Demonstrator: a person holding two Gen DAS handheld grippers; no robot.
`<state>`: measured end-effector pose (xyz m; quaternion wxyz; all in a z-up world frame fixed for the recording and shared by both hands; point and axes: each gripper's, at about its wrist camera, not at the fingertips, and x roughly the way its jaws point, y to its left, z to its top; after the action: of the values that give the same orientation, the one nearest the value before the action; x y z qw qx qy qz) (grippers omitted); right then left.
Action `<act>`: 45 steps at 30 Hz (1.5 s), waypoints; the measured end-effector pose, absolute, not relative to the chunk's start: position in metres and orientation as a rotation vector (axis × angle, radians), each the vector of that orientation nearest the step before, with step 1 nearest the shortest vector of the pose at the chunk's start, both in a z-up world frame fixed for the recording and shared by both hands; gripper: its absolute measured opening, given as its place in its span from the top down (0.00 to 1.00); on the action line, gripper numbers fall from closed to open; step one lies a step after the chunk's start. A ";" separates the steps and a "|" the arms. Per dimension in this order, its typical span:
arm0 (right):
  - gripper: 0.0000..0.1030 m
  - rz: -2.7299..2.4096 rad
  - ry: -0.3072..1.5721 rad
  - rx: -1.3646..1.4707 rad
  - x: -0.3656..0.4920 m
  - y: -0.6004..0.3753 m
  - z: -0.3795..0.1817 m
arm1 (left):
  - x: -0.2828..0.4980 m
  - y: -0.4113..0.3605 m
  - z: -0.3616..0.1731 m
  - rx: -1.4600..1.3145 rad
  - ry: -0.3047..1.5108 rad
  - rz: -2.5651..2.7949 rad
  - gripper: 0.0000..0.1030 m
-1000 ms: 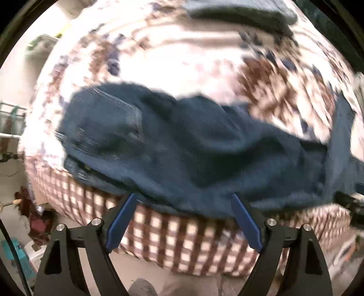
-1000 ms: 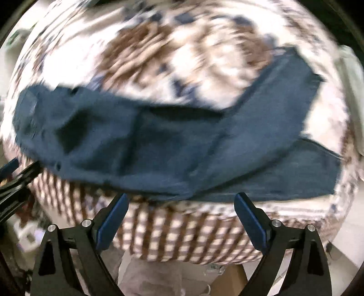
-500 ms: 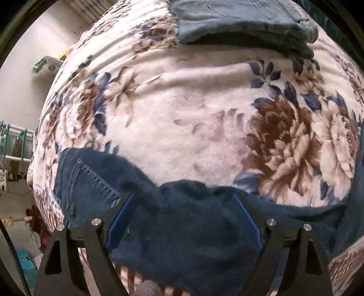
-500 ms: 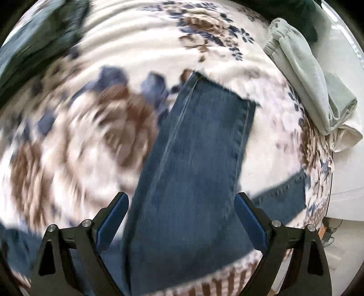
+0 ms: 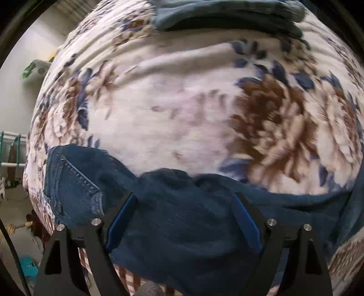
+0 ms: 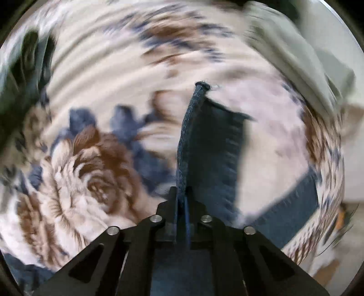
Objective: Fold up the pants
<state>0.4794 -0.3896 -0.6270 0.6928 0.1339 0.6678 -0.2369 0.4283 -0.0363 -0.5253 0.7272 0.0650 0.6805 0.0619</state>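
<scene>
Dark blue jeans (image 5: 186, 218) lie along the near edge of a floral blanket (image 5: 173, 109) on a bed. My left gripper (image 5: 184, 202) is open, its blue-padded fingers (image 5: 120, 218) spread over the seat of the jeans, with a back pocket (image 5: 72, 182) to the left. My right gripper (image 6: 182, 195) is shut on the edge of one jeans leg (image 6: 211, 145), which stands up as a pinched fold reaching away to the hem. The other leg (image 6: 293, 205) lies flat at the right.
A folded grey-blue garment (image 5: 227, 13) lies at the far side of the bed. A pale green folded garment (image 6: 302, 57) lies at the far right. The checked side of the bed (image 5: 127, 277) drops to the floor below my left gripper.
Both grippers moved in from above the bed edge onto the jeans. My right gripper closed on the leg's edge, which now stands up in a fold. The left stayed open.
</scene>
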 end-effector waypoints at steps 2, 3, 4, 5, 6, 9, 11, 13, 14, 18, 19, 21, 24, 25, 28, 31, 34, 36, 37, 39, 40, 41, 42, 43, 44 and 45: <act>0.96 -0.573 1.442 0.395 0.444 -0.415 -0.608 | 0.426 -0.047 -0.524 0.132 1.511 0.094 0.18; 0.96 -0.598 1.420 0.435 0.426 -0.426 -0.602 | 0.425 -0.052 -0.523 0.133 1.514 0.079 0.18; 0.96 -0.631 1.402 0.478 0.406 -0.439 -0.597 | 0.424 -0.059 -0.522 0.138 1.516 0.060 0.18; 0.96 -0.669 1.382 0.523 0.384 -0.453 -0.593 | 0.423 -0.065 -0.522 0.144 1.514 0.044 0.18; 0.96 -0.701 1.365 0.561 0.364 -0.465 -0.592 | 0.422 -0.070 -0.521 0.170 1.522 -0.003 0.18; 0.96 -0.769 1.351 0.669 0.307 -0.496 -0.605 | 0.419 -0.090 -0.523 0.199 1.523 -0.047 0.18; 0.95 -0.798 1.353 0.720 0.277 -0.515 -0.620 | 0.417 -0.103 -0.526 0.224 1.525 -0.068 0.18; 0.96 -0.804 1.359 0.757 0.259 -0.522 -0.636 | 0.415 -0.113 -0.529 0.246 1.529 -0.084 0.18; 0.95 -0.804 1.360 0.768 0.255 -0.523 -0.640 | 0.414 -0.120 -0.530 0.264 1.527 -0.092 0.18; 0.95 -0.789 1.369 0.834 0.243 -0.532 -0.665 | 0.411 -0.137 -0.530 0.308 1.524 -0.114 0.18; 0.91 -0.786 1.373 0.853 0.242 -0.536 -0.670 | 0.411 -0.141 -0.530 0.313 1.524 -0.119 0.18; 0.85 -0.783 1.380 0.909 0.236 -0.545 -0.678 | 0.410 -0.154 -0.526 0.326 1.518 -0.121 0.18; 0.68 -0.773 1.337 0.996 0.225 -0.563 -0.682 | 0.410 -0.166 -0.522 0.328 1.510 -0.126 0.18; 0.63 -0.774 1.322 1.019 0.222 -0.569 -0.682 | 0.410 -0.171 -0.520 0.330 1.508 -0.127 0.18; 0.62 -0.819 1.272 1.079 0.206 -0.590 -0.680 | 0.411 -0.185 -0.517 0.330 1.506 -0.133 0.18; 0.62 -0.871 1.212 1.077 0.196 -0.608 -0.664 | 0.409 -0.191 -0.517 0.323 1.505 -0.137 0.18; 0.58 -0.864 1.191 0.990 0.209 -0.624 -0.648 | 0.404 -0.207 -0.517 0.317 1.509 -0.140 0.18; 0.46 -0.824 1.225 0.917 0.235 -0.632 -0.646 | 0.399 -0.219 -0.519 0.313 1.511 -0.144 0.18; 0.35 -0.793 1.265 0.883 0.249 -0.633 -0.650 | 0.394 -0.224 -0.522 0.311 1.511 -0.145 0.18; 0.36 -0.765 1.396 0.798 0.275 -0.631 -0.669 | 0.388 -0.236 -0.523 0.312 1.507 -0.146 0.18; 0.54 -0.758 1.453 0.748 0.283 -0.630 -0.677 | 0.386 -0.240 -0.524 0.312 1.505 -0.145 0.18; 0.86 -0.765 1.486 0.671 0.290 -0.625 -0.679 | 0.385 -0.246 -0.524 0.305 1.506 -0.145 0.18; 0.90 -0.768 1.488 0.594 0.296 -0.619 -0.674 | 0.383 -0.252 -0.524 0.300 1.505 -0.144 0.18; 0.91 -0.766 1.483 0.539 0.301 -0.612 -0.668 | 0.382 -0.255 -0.524 0.295 1.504 -0.144 0.18; 0.91 -0.757 1.460 0.485 0.305 -0.604 -0.657 | 0.380 -0.259 -0.524 0.293 1.503 -0.145 0.18; 0.91 -0.748 1.425 0.458 0.304 -0.598 -0.645 | 0.378 -0.264 -0.524 0.294 1.502 -0.147 0.18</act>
<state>0.3035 -0.5981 -0.6453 0.6700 0.2032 0.6321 -0.3320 0.3785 -0.2639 -0.5237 0.7187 0.1331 0.6792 -0.0665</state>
